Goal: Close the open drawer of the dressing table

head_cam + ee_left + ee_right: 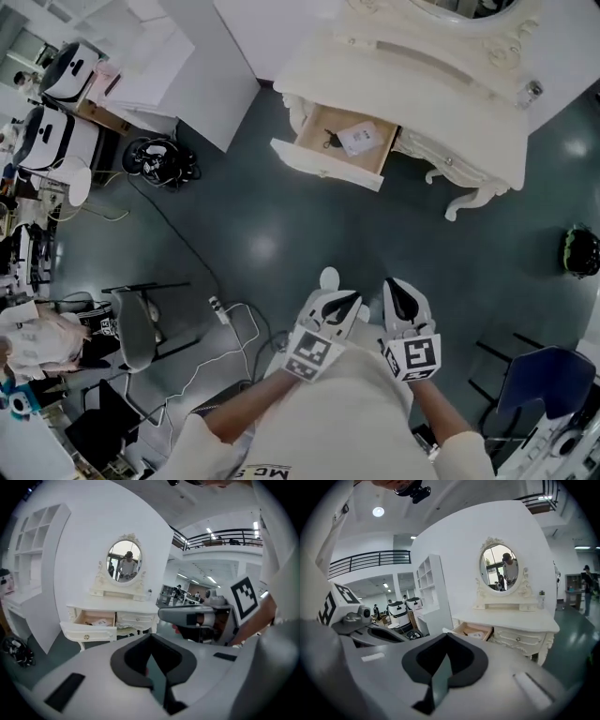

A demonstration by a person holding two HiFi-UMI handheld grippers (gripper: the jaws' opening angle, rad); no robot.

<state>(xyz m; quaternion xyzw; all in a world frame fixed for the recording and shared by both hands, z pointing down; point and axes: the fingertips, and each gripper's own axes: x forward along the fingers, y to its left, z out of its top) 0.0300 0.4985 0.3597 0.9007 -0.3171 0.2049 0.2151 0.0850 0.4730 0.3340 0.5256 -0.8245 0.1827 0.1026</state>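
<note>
The cream dressing table (441,75) stands at the top of the head view, with its left drawer (330,157) pulled out over the dark floor. Inside the drawer lie a white packet (359,137) and a small dark item. My left gripper (339,304) and right gripper (403,296) hover side by side near the bottom, far short of the table, both shut and empty. The left gripper view shows the open drawer (89,629) ahead to the left beyond the left gripper (152,657). In the right gripper view the drawer (473,631) sits just above the right gripper (442,667).
A black cable bundle (161,157) lies on the floor left of the table, beside a white shelf unit (202,56). A chair (141,328) and a power strip with white cable (222,309) are at lower left. A blue chair (539,380) is at lower right.
</note>
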